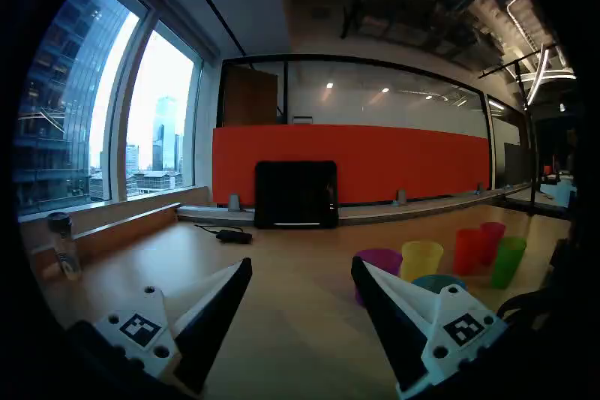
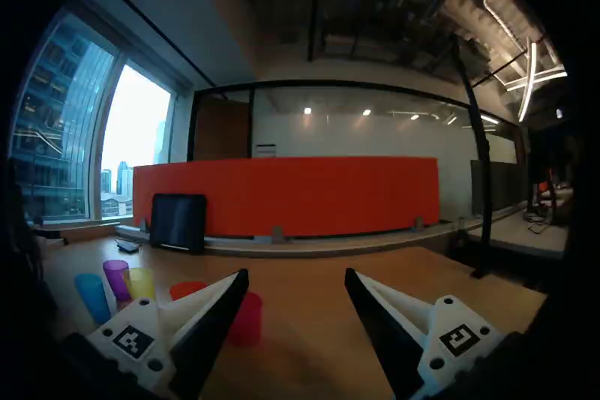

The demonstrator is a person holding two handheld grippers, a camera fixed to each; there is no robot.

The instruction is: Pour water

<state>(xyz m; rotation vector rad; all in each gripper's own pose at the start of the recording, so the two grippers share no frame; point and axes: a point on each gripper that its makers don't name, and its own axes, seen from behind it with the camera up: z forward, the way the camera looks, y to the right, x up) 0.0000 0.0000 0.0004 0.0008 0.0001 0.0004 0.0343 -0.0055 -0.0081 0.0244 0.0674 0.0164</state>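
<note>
My left gripper (image 1: 300,265) is open above the wooden table (image 1: 300,325), nothing between its fingers. A clear water bottle with a dark cap (image 1: 64,246) stands far to its left by the window ledge. To its right stand several plastic cups: purple (image 1: 379,259), yellow (image 1: 421,257), teal (image 1: 439,282), orange-red (image 1: 466,250), pink (image 1: 491,237) and green (image 1: 508,261). My right gripper (image 2: 295,274) is also open and empty. In the right gripper view the cups are at lower left: blue (image 2: 94,296), purple (image 2: 116,278), yellow (image 2: 142,282), red (image 2: 187,289) and pink (image 2: 246,317), partly behind the left finger.
A black screen (image 1: 296,193) leans against the orange partition (image 1: 352,160) at the table's back edge, also seen as a screen (image 2: 178,221). A black adapter with its cable (image 1: 234,236) lies in front of it. Tall windows run along the left.
</note>
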